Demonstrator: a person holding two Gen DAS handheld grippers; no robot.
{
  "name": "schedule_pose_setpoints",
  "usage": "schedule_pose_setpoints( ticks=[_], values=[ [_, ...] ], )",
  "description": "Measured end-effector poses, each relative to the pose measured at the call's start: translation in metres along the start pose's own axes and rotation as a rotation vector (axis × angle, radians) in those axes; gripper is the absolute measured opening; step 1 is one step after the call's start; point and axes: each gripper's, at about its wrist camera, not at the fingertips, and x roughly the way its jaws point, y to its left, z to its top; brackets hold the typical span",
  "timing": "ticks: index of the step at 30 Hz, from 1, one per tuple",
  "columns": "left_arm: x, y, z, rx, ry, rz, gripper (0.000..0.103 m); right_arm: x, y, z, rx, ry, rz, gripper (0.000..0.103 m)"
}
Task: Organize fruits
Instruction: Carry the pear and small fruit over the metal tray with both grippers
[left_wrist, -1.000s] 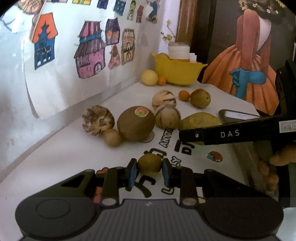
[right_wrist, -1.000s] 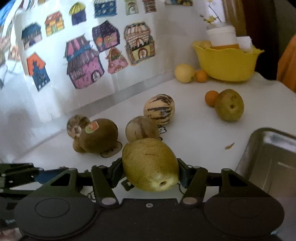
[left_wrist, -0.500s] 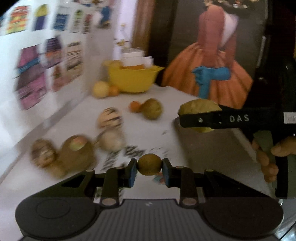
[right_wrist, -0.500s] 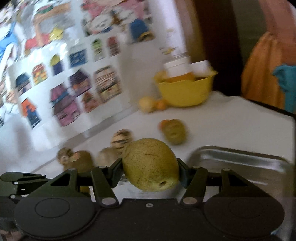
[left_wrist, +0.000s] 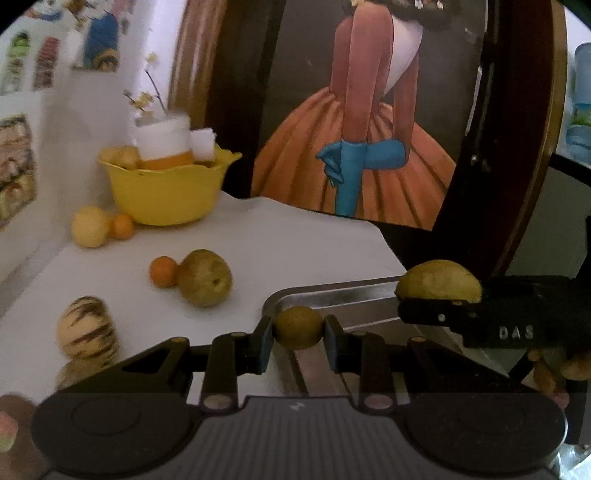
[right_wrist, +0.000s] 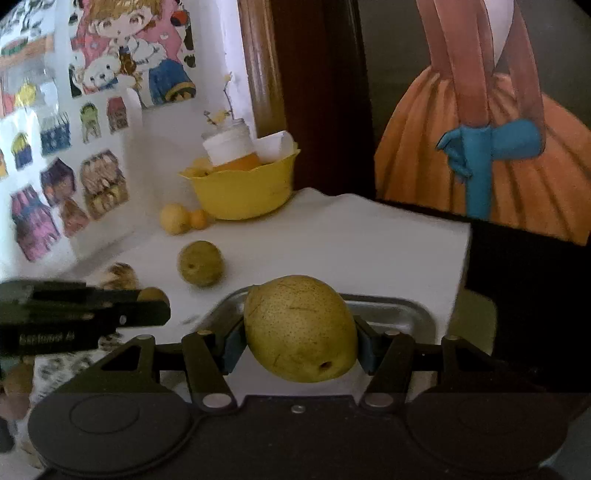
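My left gripper (left_wrist: 298, 328) is shut on a small round brown-green fruit (left_wrist: 298, 327), held above the near left corner of a metal tray (left_wrist: 332, 293). My right gripper (right_wrist: 300, 330) is shut on a large green-yellow pear (right_wrist: 300, 328), over the same tray (right_wrist: 417, 314). In the left wrist view the right gripper (left_wrist: 461, 314) comes in from the right with the pear (left_wrist: 439, 280) above the tray's far rim. The right wrist view shows the left gripper (right_wrist: 74, 317) as a dark bar at the left edge.
On the white table (left_wrist: 295, 236) lie a green pear (left_wrist: 205, 282) beside a small orange (left_wrist: 162, 272), a striped melon (left_wrist: 88, 332), and a yellow fruit (left_wrist: 89, 226) with another orange by a yellow bowl (left_wrist: 166, 192). A large painting (left_wrist: 369, 129) stands behind.
Both grippers have swung to the right with their fruits, from above the fruit group on the printed mat to above the metal tray. Their grips have not changed.
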Motion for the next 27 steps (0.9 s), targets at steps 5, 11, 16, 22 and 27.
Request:
schedule_pose_setpoints(
  ticks=[5, 11, 16, 22, 27],
  values=[
    [0.028, 0.003, 0.006, 0.012, 0.017, -0.024, 0.032, 0.011, -0.004, -0.006, -0.050, -0.019, -0.071, 0.061],
    [0.046, 0.007, 0.011, -0.009, 0.036, -0.041, 0.032, 0.024, 0.000, -0.001, -0.103, 0.019, -0.116, 0.061],
    [0.058, 0.009, 0.011, -0.038, 0.057, -0.058, 0.032, 0.037, -0.001, -0.002, -0.115, 0.088, -0.135, 0.061],
    [0.070, 0.003, 0.008, -0.026, 0.079, -0.060, 0.032, 0.044, 0.001, -0.003, -0.154, 0.100, -0.158, 0.061],
    [0.078, 0.002, 0.005, -0.021, 0.093, -0.045, 0.032, 0.046, -0.002, -0.003, -0.133, 0.110, -0.156, 0.061]
  ],
)
